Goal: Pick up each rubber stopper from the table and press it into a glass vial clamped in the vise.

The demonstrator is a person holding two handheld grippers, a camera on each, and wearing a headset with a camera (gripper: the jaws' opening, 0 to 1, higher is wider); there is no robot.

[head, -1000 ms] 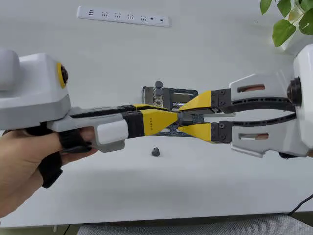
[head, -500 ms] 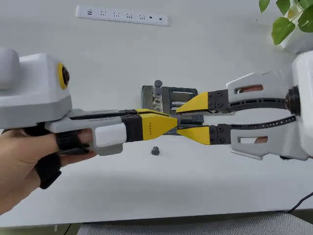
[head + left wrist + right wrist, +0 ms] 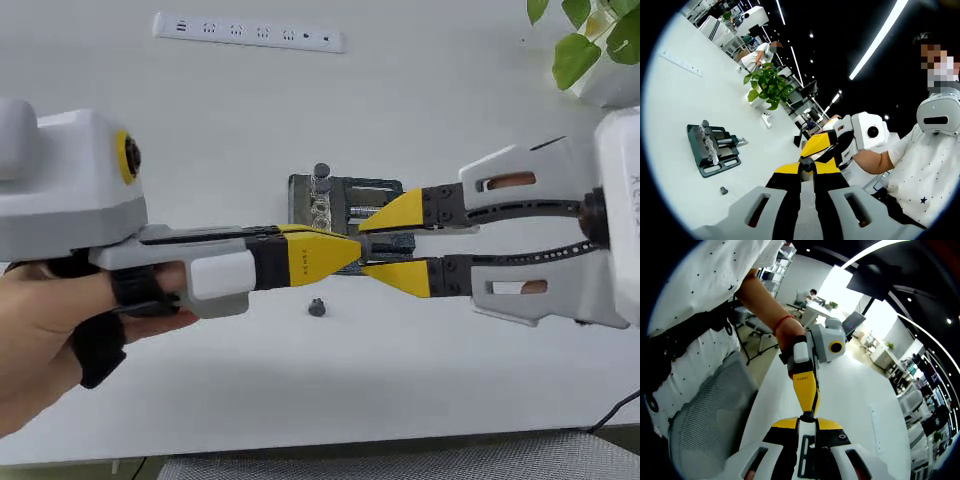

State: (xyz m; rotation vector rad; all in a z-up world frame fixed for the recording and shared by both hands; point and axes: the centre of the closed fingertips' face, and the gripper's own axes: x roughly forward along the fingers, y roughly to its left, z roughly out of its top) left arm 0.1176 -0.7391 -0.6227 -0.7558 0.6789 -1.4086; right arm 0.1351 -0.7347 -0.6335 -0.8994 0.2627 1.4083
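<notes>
Dark grey rubber stopper [image 3: 806, 164] sits pinched at the very tips of the left gripper [image 3: 806, 169], whose yellow-tipped jaws are drawn together on it. In the head view those tips cover it and it cannot be made out. The right gripper [image 3: 364, 248] faces the left one tip to tip. Its jaws stand apart, one on each side of the left gripper's point, and whether they touch the stopper is not clear.

A second small dark stopper [image 3: 317, 308] lies loose on the white table [image 3: 450, 380], on the near side of both sets of jaws. Beyond the jaws stands the dark metal vise [image 3: 380, 188] holding a row of clear glass vials [image 3: 320, 210]; its near edge is hidden behind the grippers. The farthest vial carries a dark cap [image 3: 321, 172], but the number of vials is hard to tell. A white power strip [image 3: 248, 32] lies far beyond the jaws, and green plant leaves [image 3: 585, 40] are cut off at the picture's corner.
</notes>
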